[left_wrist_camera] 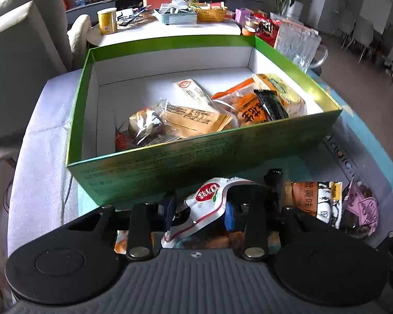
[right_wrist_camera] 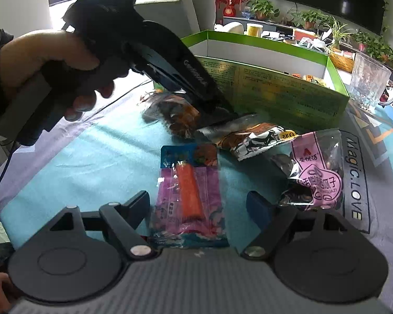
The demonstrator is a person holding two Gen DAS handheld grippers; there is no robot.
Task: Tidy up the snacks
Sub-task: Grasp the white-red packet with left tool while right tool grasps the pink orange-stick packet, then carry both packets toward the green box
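Left claw [left_wrist_camera: 200, 213] clenched on white snack packet with red logo [left_wrist_camera: 209, 204], just before green box [left_wrist_camera: 170, 164] on tabletop [right_wrist_camera: 91, 162]. Box partly filled with snack packets [left_wrist_camera: 196, 117]. Right claw [right_wrist_camera: 197, 205] released, fingers either side of purple crab-stick packet [right_wrist_camera: 190, 193], not pressing. Pink seed packet [right_wrist_camera: 317, 172] lying near.

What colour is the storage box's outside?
Green outside, white inside; the box shows best in the left wrist view.
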